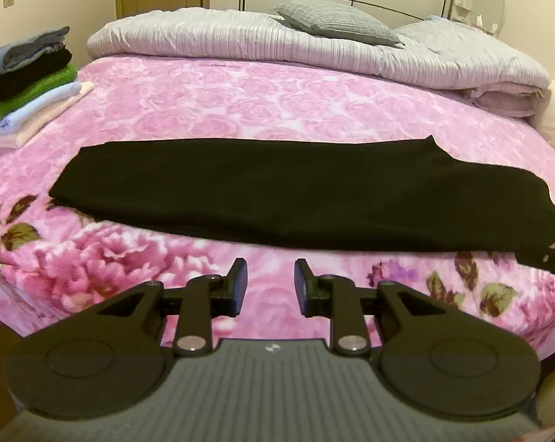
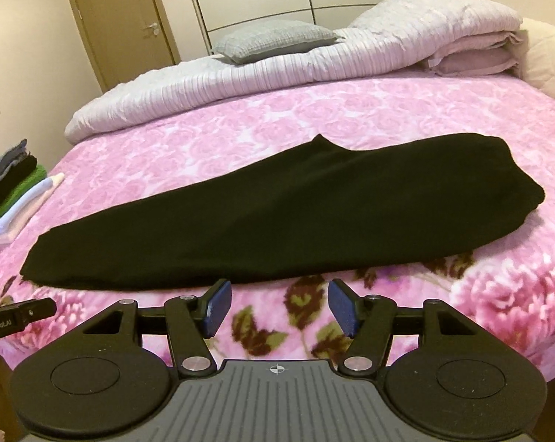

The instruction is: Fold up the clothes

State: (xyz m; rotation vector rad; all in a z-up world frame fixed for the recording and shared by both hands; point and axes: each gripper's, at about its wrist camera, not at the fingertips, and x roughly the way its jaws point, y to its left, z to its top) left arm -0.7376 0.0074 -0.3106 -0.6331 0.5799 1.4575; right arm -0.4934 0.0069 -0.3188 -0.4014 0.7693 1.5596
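A black garment [image 1: 299,195] lies folded in a long flat strip across the pink floral blanket [image 1: 240,107]; it also shows in the right wrist view [image 2: 277,213]. My left gripper [image 1: 271,276] is open and empty, just short of the garment's near edge. My right gripper [image 2: 279,300] is open and empty, also just in front of the near edge. The tip of the right gripper shows at the right of the left wrist view [image 1: 550,258], and the tip of the left gripper at the left of the right wrist view [image 2: 19,316].
A stack of folded clothes [image 1: 27,81] sits on the bed's left side, also in the right wrist view [image 2: 12,195]. A rolled pale duvet [image 1: 314,51] and a grey pillow [image 1: 336,22] lie at the far end. A door and wardrobe stand behind.
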